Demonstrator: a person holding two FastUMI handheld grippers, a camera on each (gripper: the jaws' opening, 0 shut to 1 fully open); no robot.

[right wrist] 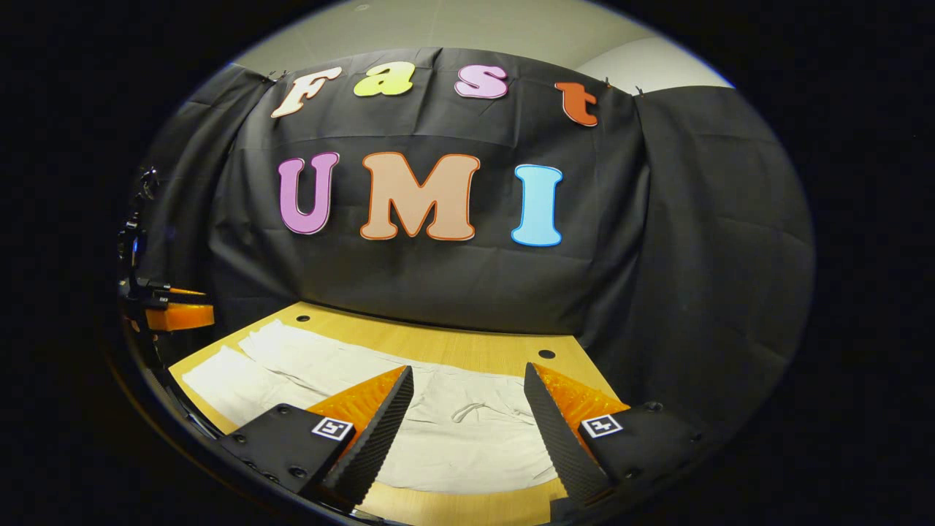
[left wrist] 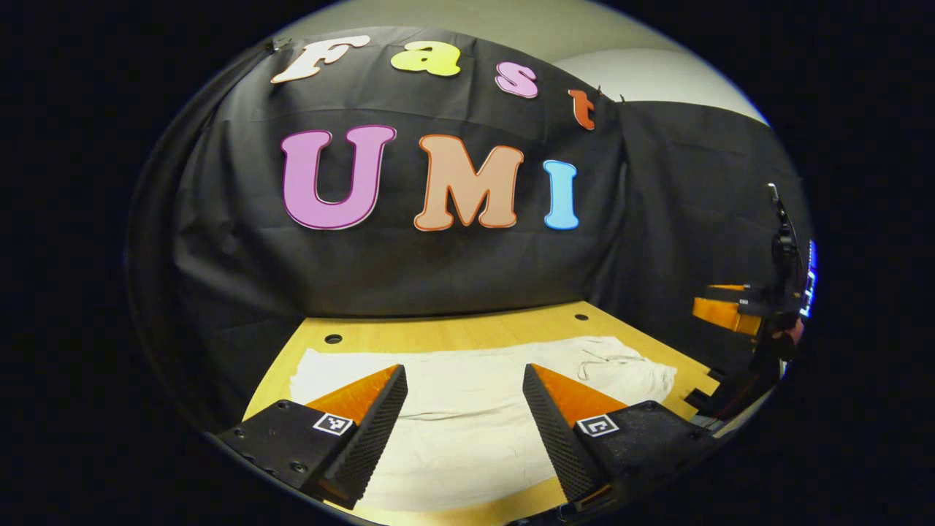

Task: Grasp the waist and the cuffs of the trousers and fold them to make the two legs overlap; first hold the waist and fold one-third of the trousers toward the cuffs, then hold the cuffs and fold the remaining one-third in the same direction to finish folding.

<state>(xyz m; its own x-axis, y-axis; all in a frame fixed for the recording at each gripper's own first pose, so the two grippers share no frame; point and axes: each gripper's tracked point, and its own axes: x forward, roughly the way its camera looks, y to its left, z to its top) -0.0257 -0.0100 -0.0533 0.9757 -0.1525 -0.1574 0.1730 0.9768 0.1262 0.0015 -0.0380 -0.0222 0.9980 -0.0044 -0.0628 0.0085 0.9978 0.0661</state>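
Trousers (left wrist: pixel 467 409) lie spread flat on the wooden table (left wrist: pixel 453 332), pale cloth with both legs apart, so nothing is folded yet and the job stands at its first step.

In the left gripper view, the left gripper (left wrist: pixel 464 409) hangs above the leg end, wide open and empty. The drawstring (left wrist: pixel 606 359) marks the waist off to that view's right, and past it the other gripper shows at the table's edge, too dark and small for me to judge its opening there.

In the right gripper view, the right gripper (right wrist: pixel 467 413) hovers over the waist, jaws spread wide, gripping nothing, with the drawstring (right wrist: pixel 475 410) just between them. The legs run away toward the left.

Next, I'd say, each claw must drop to the cloth's edge and pinch waist and cuffs before lifting one leg over the other.
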